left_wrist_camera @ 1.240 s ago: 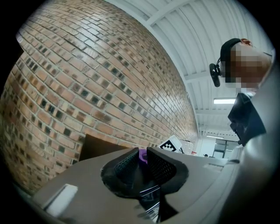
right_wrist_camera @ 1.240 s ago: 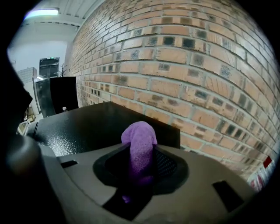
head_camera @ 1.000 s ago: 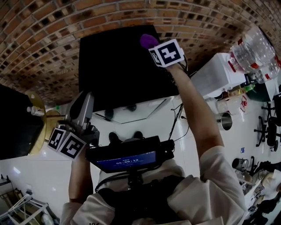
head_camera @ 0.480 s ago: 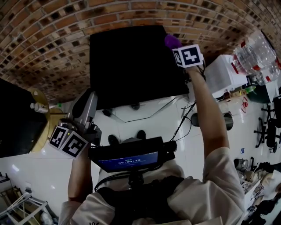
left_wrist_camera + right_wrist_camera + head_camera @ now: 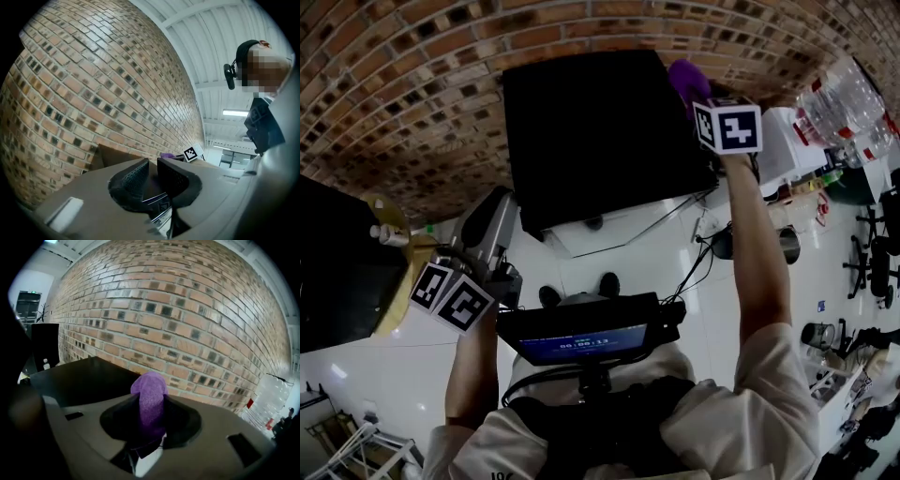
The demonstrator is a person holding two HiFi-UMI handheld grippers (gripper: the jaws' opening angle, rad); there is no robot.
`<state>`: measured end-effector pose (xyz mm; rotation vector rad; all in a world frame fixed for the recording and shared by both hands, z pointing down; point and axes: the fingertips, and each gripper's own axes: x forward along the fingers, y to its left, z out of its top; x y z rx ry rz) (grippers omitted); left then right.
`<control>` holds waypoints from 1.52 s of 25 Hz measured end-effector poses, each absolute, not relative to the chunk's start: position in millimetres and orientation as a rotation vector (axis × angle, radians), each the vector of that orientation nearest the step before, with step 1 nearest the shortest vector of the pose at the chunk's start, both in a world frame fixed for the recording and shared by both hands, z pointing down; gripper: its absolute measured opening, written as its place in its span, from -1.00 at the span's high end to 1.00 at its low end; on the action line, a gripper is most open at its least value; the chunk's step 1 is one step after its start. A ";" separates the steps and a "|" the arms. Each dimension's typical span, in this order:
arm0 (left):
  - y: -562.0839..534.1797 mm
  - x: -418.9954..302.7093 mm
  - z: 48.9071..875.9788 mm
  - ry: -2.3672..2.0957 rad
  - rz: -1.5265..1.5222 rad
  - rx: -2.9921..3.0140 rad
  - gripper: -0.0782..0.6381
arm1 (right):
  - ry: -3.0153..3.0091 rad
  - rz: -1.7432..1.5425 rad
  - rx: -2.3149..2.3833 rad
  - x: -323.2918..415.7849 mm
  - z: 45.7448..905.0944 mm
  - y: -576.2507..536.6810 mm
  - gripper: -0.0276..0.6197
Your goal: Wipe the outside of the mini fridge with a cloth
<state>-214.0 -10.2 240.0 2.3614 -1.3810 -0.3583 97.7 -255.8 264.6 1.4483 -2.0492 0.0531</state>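
no legible text (digits on chest screen (image 5: 581, 344) blurred)

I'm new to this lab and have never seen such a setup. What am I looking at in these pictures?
No robot here: a person holds a two-jaw gripper in each hand. The head view comes from a camera on their head, looking down past a chest screen at a black mini fridge against a brick wall. The other two views come from cameras riding on the grippers. The right gripper, up by the fridge's top right corner, is shut on a purple cloth; its jaws have just closed slightly further on it. The left gripper is held low beside the fridge, jaws slightly apart, nothing between them.
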 end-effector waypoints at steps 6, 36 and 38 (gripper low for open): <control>-11.3 -229.7 243.6 -1.339 -0.360 2.369 0.66 | -2.156 0.020 1.364 36.0 251.8 -226.7 0.53; -10.0 -284.9 270.7 -1.280 -0.390 2.311 0.66 | -2.480 0.151 0.873 -214.5 288.8 -77.6 0.53; -9.9 -285.3 271.2 -1.282 -0.393 2.308 0.66 | -2.491 0.149 0.846 -219.9 288.5 -68.0 0.53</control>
